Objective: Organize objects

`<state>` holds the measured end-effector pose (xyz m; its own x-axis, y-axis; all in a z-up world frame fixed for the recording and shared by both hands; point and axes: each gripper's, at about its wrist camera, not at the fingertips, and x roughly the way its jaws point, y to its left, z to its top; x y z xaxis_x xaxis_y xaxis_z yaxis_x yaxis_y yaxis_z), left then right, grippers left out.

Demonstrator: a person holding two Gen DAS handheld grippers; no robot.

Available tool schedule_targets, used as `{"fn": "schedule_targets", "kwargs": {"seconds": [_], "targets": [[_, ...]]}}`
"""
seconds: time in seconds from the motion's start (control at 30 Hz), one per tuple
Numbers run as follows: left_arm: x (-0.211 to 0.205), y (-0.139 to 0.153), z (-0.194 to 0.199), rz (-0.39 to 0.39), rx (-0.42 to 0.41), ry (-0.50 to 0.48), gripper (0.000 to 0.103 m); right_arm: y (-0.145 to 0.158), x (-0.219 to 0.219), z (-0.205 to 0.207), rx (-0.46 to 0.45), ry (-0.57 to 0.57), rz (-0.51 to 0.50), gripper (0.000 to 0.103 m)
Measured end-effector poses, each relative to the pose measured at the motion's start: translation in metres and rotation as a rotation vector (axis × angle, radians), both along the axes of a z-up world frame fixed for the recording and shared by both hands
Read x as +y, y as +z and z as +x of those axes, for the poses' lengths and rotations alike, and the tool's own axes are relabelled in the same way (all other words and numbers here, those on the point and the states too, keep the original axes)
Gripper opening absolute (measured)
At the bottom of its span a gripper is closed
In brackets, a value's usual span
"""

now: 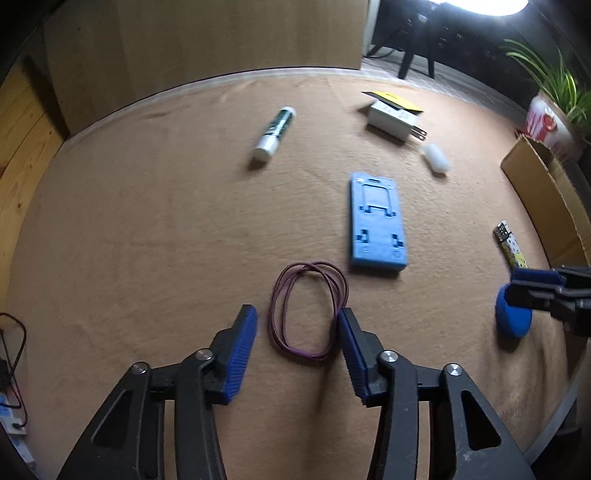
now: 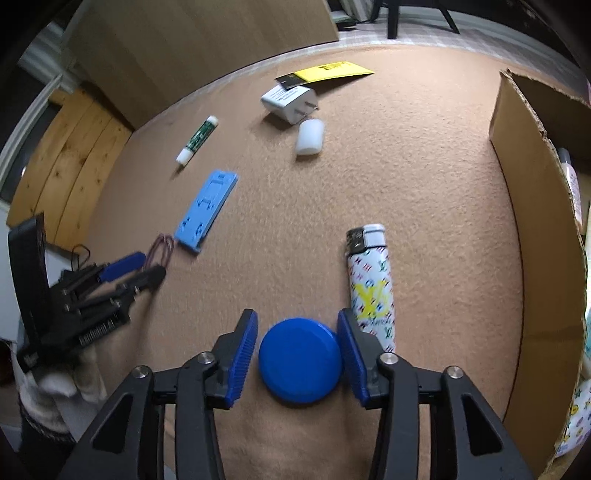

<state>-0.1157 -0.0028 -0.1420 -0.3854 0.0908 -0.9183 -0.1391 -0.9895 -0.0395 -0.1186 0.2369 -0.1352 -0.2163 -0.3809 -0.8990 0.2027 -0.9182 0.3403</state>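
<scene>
My left gripper [image 1: 297, 325] is open, its jaws on either side of a purple rubber band loop [image 1: 309, 311] lying on the tan cloth. My right gripper [image 2: 298, 332] is open around a round blue lid [image 2: 300, 361] flat on the cloth; the lid does not look lifted. A patterned lighter [image 2: 370, 284] lies just right of the right gripper. A blue plastic holder [image 1: 376, 221], a green-and-white tube [image 1: 275, 129], a white charger plug [image 1: 393, 120] and a white cap [image 1: 437, 158] lie farther out. The right gripper also shows in the left wrist view [image 1: 517, 288].
An open cardboard box [image 2: 517, 206] stands along the right edge with items inside. A yellow card [image 2: 332, 71] lies behind the charger. A cardboard panel [image 1: 207, 33] stands at the back. A potted plant [image 1: 550, 110] sits at the far right. Cables [image 1: 14, 354] hang at the left.
</scene>
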Motion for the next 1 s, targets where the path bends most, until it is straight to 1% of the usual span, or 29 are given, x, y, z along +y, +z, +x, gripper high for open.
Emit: {"fn": "schedule_targets", "kwargs": {"seconds": [0.13,0.2,0.27,0.33,0.37,0.43,0.47,0.63,0.7,0.83,1.0], "targets": [[-0.008,0.001,0.001,0.016,-0.001,0.007,0.040,0.003,-0.017,0.009,0.042,0.068,0.100,0.050],[-0.009,0.002,0.002,0.028,-0.004,0.007,0.039,0.003,-0.025,0.016,0.059,0.112,0.145,0.052],[-0.011,0.000,0.002,0.039,-0.004,0.008,0.035,0.003,-0.029,0.021,0.081,0.148,0.194,0.052],[-0.012,0.000,0.002,0.048,-0.001,0.012,0.026,0.001,-0.032,0.026,0.100,0.167,0.251,0.052],[-0.015,0.000,0.002,0.061,-0.003,0.021,0.024,0.001,-0.033,0.027,0.104,0.170,0.263,0.051],[-0.020,0.000,0.003,0.093,-0.009,0.039,0.016,0.001,-0.036,0.030,0.113,0.173,0.292,0.046],[-0.023,0.001,0.004,0.109,-0.012,0.047,0.015,0.001,-0.037,0.030,0.116,0.172,0.300,0.046],[-0.040,-0.001,0.010,0.217,-0.030,0.121,0.007,0.002,-0.038,0.030,0.128,0.145,0.293,0.046],[-0.046,0.002,0.015,0.250,-0.030,0.141,0.006,0.006,-0.035,0.033,0.139,0.128,0.278,0.046],[-0.048,0.012,0.022,0.267,-0.013,0.142,0.006,0.021,-0.024,0.036,0.161,0.083,0.231,0.046],[-0.045,0.034,0.029,0.304,0.022,0.136,0.006,0.048,-0.004,0.039,0.207,0.019,0.185,0.046]]}}
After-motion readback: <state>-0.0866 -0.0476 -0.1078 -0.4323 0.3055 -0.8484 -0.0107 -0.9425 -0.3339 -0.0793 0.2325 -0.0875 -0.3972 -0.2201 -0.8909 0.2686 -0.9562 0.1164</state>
